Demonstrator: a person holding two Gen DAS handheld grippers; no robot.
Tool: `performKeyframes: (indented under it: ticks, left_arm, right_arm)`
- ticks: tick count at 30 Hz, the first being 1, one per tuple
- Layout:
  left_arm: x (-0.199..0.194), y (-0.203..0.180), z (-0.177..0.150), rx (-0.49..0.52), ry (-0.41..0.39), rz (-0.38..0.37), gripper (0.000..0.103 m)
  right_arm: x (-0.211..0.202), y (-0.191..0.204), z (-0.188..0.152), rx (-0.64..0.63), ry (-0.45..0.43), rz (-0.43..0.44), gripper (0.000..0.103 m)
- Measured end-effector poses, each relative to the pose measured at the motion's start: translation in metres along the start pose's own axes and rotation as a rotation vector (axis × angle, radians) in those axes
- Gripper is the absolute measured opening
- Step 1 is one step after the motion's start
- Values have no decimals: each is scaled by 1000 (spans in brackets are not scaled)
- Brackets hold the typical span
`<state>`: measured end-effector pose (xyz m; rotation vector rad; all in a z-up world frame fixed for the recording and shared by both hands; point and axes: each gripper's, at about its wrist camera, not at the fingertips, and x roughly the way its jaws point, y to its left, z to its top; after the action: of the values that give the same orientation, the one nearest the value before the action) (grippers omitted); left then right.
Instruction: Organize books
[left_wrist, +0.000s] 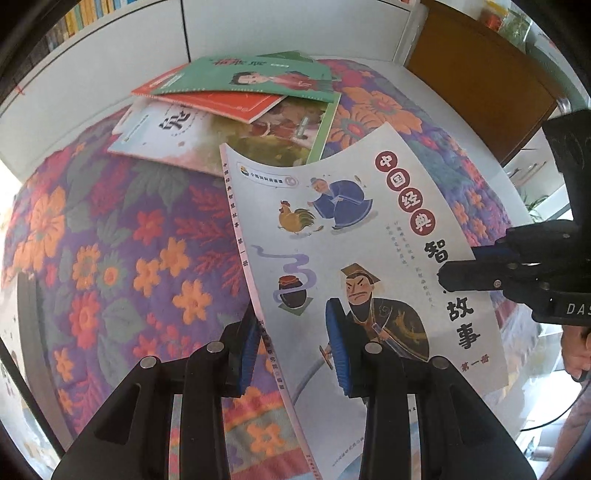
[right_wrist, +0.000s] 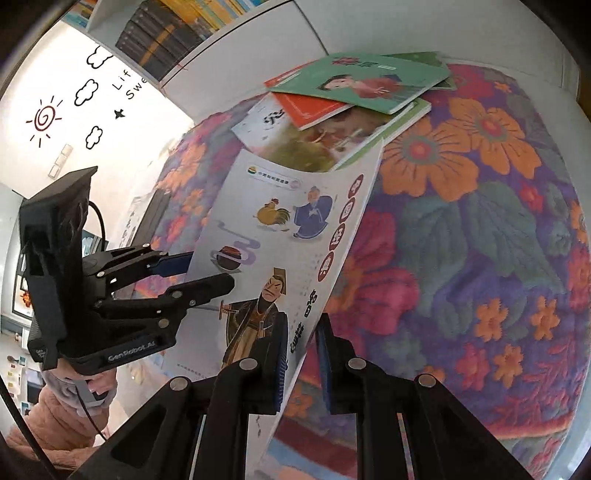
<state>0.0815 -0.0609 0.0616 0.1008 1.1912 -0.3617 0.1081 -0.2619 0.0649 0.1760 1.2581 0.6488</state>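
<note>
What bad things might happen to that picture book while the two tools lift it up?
1. The grey book is thin and already bowing between the left tool and the right tool; it might crease or slip.
2. Its far corner hangs close to the pile of books on the flowery cloth and might nudge them.

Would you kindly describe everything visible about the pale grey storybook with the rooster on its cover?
The pale grey storybook is a thin paperback with a glossy-looking cover showing a rooster, a blue-robed man, a dark jar and a scowling official, with red-circled title characters. It is lifted off the floral cloth, tilted and bowed. The left claw is shut on its spine side, the right claw on the opposite edge.
</note>
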Motion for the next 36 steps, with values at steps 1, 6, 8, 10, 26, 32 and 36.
performKeyframes:
  ticks: [1, 6, 8, 10, 26, 32, 36]
  left_arm:
    - [-3, 2, -1, -1, -1, -6, 32]
    - [-17, 2, -5, 21, -34, 9, 32]
    - [-24, 5, -8, 29, -45, 4, 32]
    - [-31, 9, -10, 35, -59, 5, 32]
    - [-102, 80, -28, 16, -171, -34, 32]
    - [-126, 123, -40, -49, -210, -60, 32]
    - [-138, 149, -51, -92, -235, -55, 32]
  right_arm:
    - [-1, 2, -2, 6, -3, 7, 15]
    - [-4, 17, -7, 18, -24, 27, 15]
    - [-5, 26, -9, 20, -27, 22, 15]
    - [-7, 35, -10, 15, -30, 13, 15]
    - [-11, 140, 7, -16, -67, -30, 15]
    - [-4, 183, 24, -71, -76, -39, 15]
    - [6, 205, 33, -86, -57, -18, 15]
